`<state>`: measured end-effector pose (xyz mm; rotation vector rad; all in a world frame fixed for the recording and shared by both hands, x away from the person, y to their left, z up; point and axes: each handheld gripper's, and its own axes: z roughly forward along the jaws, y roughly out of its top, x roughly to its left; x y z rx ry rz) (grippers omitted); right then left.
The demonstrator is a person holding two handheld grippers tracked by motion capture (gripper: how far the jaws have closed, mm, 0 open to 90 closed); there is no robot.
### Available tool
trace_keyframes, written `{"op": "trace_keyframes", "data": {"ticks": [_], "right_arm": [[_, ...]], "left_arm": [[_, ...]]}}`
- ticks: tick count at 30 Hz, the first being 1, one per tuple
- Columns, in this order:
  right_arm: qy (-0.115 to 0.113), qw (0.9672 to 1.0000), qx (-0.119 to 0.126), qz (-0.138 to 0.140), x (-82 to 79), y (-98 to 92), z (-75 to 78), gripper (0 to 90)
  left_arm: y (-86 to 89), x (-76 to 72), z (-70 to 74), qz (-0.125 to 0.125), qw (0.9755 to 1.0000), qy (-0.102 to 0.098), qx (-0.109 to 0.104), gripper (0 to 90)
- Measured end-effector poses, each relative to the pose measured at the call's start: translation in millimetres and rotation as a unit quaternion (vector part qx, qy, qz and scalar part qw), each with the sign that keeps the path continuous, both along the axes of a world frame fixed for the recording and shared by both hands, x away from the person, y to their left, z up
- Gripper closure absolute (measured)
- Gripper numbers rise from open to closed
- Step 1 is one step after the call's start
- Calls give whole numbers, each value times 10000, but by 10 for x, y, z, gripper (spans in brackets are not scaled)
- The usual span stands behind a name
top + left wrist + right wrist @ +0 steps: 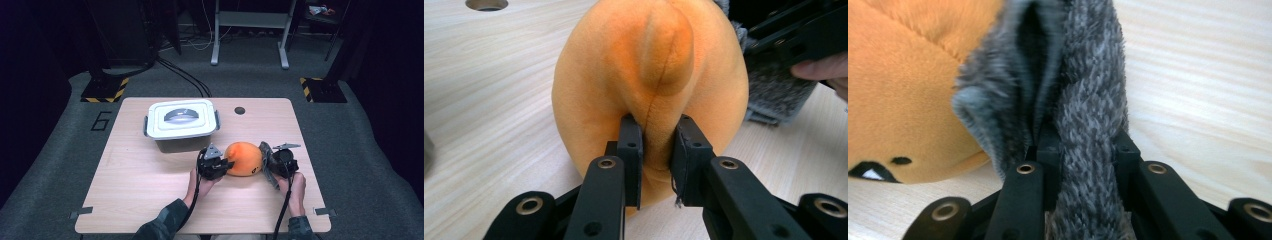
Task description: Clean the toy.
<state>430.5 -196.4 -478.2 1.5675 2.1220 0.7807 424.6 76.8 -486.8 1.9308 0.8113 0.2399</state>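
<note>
Orange plush toy (243, 159) is lying on the table (150, 180) lengthwise between both grippers, the left gripper (225, 164) pinching its orange end, the right gripper (266, 161) clamping its grey furry end (1083, 125).

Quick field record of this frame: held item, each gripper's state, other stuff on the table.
held item: orange plush toy with grey furry part, at the table's near middle
left gripper: shut on an orange fold of the toy
right gripper: shut on the grey furry part
other: grey lidded box, closed, behind the toy, apart from it
surface: wooden table
</note>
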Motion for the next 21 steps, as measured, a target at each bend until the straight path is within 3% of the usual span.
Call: {"op": "trace_keyframes", "data": {"ticks": [6,9,13,17,21], "right_arm": [[-440,9989,128,27,-141,-11,319,736],[-757,9965,139,311,-214,101,502,735],[-978,9924,80,747,-279,350,672,734],[-1078,9884,-6,1070,-295,599,727,733],[-1004,9890,-262,1054,-244,751,650,733]], "left_arm": [[-4,-1,5,2,10000,-28,16,765],[-18,-3,16,-20,10000,-43,36,765],[-37,-5,28,-24,10000,-58,60,765],[-56,-11,33,-54,9999,-113,107,765],[-49,0,29,-61,9999,-84,123,765]]}}
